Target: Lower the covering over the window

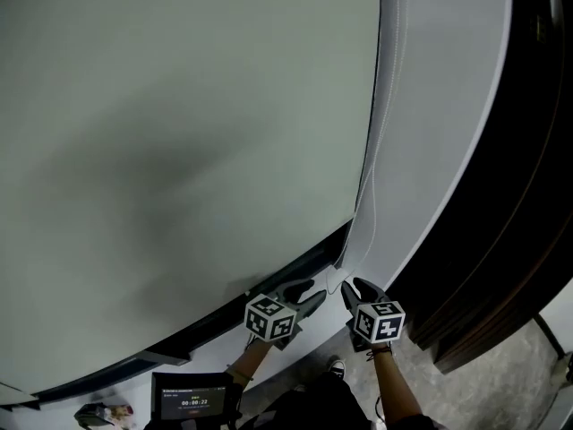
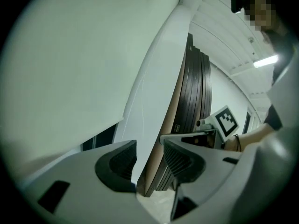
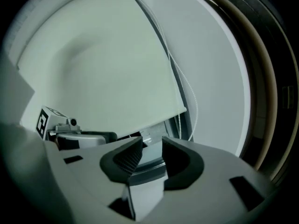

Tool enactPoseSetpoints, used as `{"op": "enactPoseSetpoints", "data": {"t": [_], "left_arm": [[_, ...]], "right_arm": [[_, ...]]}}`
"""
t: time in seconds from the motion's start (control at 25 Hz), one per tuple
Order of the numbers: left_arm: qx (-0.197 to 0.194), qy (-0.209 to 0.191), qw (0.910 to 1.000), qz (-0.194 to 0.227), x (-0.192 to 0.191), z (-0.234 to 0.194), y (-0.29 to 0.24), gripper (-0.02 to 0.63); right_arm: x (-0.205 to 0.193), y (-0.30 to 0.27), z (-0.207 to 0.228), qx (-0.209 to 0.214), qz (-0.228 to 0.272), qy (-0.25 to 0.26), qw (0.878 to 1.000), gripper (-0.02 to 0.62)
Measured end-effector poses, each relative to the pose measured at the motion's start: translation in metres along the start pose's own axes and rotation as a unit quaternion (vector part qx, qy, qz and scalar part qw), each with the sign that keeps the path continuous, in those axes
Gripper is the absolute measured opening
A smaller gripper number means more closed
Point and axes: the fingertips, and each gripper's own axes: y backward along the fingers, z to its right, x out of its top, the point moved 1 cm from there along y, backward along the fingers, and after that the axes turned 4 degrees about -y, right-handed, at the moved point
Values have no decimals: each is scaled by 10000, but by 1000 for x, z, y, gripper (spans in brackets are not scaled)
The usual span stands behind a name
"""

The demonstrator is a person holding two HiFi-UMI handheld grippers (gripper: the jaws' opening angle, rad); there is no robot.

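One covering is seen, a pale grey-green roller blind (image 1: 179, 150), and it is hung in front of the window at the left and middle of the head view. Most of the glass is covered by it. Only one dark strip of window (image 1: 313, 260) is left open under its straight lower edge. The surface of the blind is plain and smooth, and a soft shadow is laid across it.

One thin bead cord (image 3: 179, 124) is hung along the right edge of the blind, just beside it.

Two grippers are counted, each with one marker cube. The left gripper (image 1: 309, 294) is held below the lower edge of the blind, and its jaws are spread wide with nothing between them. The right gripper (image 1: 356, 287) is held just beside it, near the lower end of the cord. Its jaws are also spread apart and nothing is gripped by them.

To the right of the cord a white wall (image 1: 439, 133) is seen. Several dark panels (image 1: 528, 195) are stood against it further right. One small screen (image 1: 190, 399) is placed low under the left gripper, and one shoe (image 1: 337, 366) is seen on the floor (image 1: 501, 383).
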Motion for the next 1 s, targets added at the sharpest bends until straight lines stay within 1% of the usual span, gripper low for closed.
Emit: {"op": "enactPoseSetpoints", "data": {"t": [0.24, 0.44, 0.56, 0.68, 0.8, 0.84, 1.0], "left_arm": [[-4, 320, 9994, 114, 5, 34, 35, 166], [178, 401, 9982, 419, 10, 70, 57, 165], [345, 409, 9967, 604, 13, 99, 66, 150], [658, 409, 9937, 813, 12, 131, 74, 113], [897, 325, 9906, 979, 8, 171, 78, 21], [969, 301, 9897, 1012, 5, 184, 80, 2], [1225, 335, 9864, 1045, -15, 229, 92, 2]], "right_arm": [[3, 39, -36, 262, 124, 77, 9995, 115], [-2, 71, -56, 550, 117, 161, 9983, 114], [-4, 98, -64, 783, 117, 191, 9967, 114], [-10, 130, -73, 1080, 53, 341, 9935, 109], [-16, 165, -73, 1250, 53, 501, 9909, 77], [-19, 176, -72, 1289, 48, 541, 9902, 63], [-40, 216, -81, 1525, -44, 704, 9858, 31]]}}
